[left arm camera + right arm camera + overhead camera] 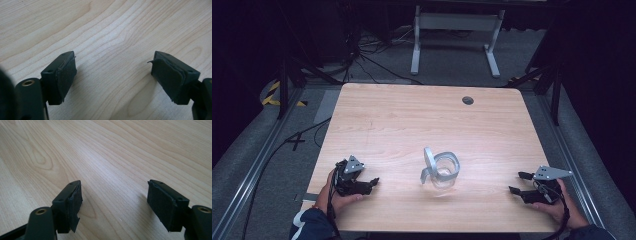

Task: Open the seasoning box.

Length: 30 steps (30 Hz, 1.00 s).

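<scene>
Low at the near edge of the desk (412, 115), both hands rest with their grippers pointing inward toward the middle. The left hand (338, 192) lies at the near left, its forearm in a dark sleeve coming up from the bottom edge, and the left gripper (373, 183) sits level just above the wood, tips aimed to the right. Its jaws stand apart, released, with nothing but bare wood grain between the worn black pads (66, 77) in the left gripper view. The right hand (557, 205) sits at the near right, wrist bent so that the right gripper (516, 182) aims left, the grey three-cornered plate on top. Its jaws are spread wide and hold nothing; the right gripper view shows bare desk between the pads (160, 203).

Between the two hands, near the front centre of the desk, stands a clear glass pitcher (443, 172) with a grey rim and a grey lid or handle piece tilted up at its left side. It is well apart from both grippers, touched by neither.
</scene>
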Available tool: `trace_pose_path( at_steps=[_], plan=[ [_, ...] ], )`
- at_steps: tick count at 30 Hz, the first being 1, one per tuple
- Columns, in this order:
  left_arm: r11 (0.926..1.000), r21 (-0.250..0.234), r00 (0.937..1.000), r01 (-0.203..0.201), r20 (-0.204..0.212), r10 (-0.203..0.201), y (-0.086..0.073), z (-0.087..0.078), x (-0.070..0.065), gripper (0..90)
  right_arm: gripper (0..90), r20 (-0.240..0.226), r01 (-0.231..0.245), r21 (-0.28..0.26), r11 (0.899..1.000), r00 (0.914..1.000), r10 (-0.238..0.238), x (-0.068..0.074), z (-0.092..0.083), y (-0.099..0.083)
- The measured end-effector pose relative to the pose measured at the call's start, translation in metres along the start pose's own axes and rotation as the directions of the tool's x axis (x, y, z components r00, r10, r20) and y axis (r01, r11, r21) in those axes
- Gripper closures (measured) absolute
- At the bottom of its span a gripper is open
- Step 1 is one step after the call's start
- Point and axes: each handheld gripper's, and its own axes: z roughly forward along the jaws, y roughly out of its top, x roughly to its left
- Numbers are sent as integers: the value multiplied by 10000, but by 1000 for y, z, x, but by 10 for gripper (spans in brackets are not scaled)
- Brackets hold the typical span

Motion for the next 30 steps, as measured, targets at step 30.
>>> trace_pose_path(
  at_steps=[30],
  plan=[
    [9999,-57,9999,99,29,-99,1,3,0,168,275,-16,47,-8,10000,10000,-47,0,0,0]
  ],
)
